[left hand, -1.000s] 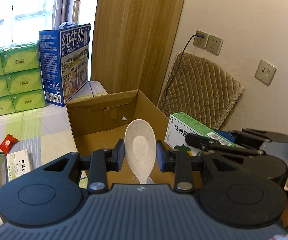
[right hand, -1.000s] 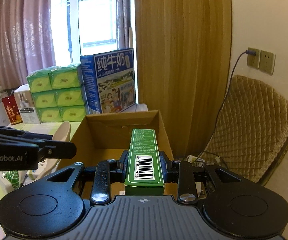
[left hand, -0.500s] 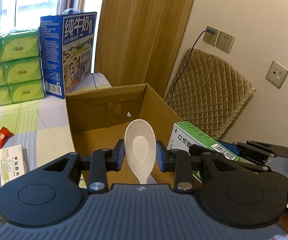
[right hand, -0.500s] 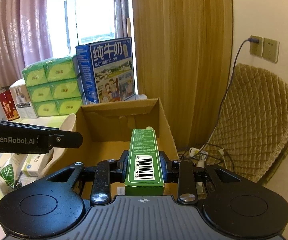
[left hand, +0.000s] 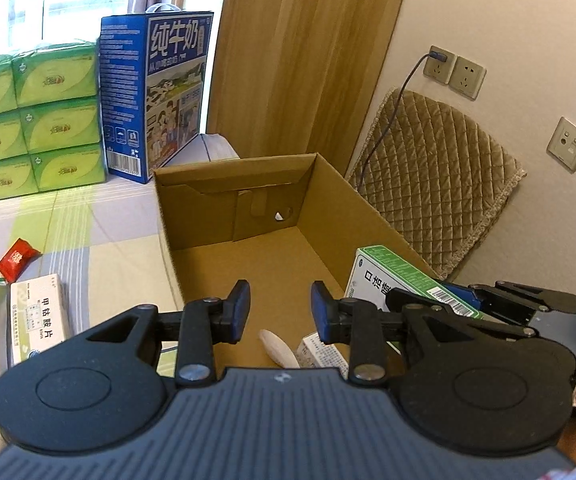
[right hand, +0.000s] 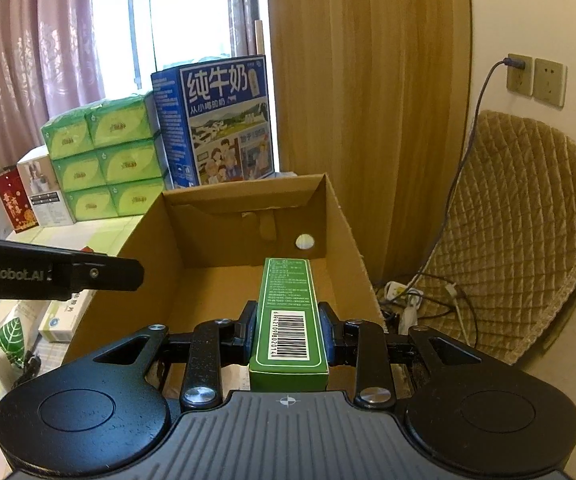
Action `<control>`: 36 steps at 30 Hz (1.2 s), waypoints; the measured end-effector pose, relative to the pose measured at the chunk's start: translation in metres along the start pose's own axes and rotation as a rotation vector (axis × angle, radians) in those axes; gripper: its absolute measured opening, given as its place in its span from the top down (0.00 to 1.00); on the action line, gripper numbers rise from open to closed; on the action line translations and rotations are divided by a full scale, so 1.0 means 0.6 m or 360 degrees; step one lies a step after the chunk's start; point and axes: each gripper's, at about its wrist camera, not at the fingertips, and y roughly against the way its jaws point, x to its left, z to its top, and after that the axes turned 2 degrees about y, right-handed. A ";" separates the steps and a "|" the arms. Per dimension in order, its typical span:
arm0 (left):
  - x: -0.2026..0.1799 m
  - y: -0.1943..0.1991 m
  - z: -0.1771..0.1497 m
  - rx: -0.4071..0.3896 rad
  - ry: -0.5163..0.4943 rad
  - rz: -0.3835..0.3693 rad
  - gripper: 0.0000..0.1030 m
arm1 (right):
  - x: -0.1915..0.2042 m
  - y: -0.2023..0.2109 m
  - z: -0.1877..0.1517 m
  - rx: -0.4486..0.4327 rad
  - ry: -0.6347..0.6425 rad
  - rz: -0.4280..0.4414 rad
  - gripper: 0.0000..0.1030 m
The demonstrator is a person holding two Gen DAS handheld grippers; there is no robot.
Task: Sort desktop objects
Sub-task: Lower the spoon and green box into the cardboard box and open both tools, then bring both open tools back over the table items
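Left fingers (left hand: 280, 312) gape above smooth cardboard box (left hand: 340, 216) (pale spoon (left hand: 278, 346) inside); right fingers (right hand: 288, 330) clamp glossy green carton (right hand: 288, 308).

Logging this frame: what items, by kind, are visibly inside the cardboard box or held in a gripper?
Spoon: 1, lying in the box
Small white carton: 1, in the box beside the spoon
Green carton: 1, clamped in the right gripper
Left gripper: 0, open
Total: 3; the box's near end is hidden.
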 end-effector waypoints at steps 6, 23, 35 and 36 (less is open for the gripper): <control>0.012 0.020 -0.008 -0.0014 0.0009 0.0021 0.72 | 0.006 0.014 0.010 -0.0068 0.0003 0.0028 0.68; 0.060 0.138 -0.050 -0.0063 0.0045 0.0135 0.50 | 0.071 0.131 0.011 -0.0188 0.0026 0.0064 0.32; 0.128 0.257 -0.105 -0.0118 0.0085 0.0307 0.16 | 0.185 0.181 -0.030 -0.0155 0.0110 0.0215 0.07; 0.135 0.268 -0.112 -0.0124 0.0085 0.0332 0.13 | 0.195 0.184 -0.033 -0.0153 0.0120 0.0229 0.06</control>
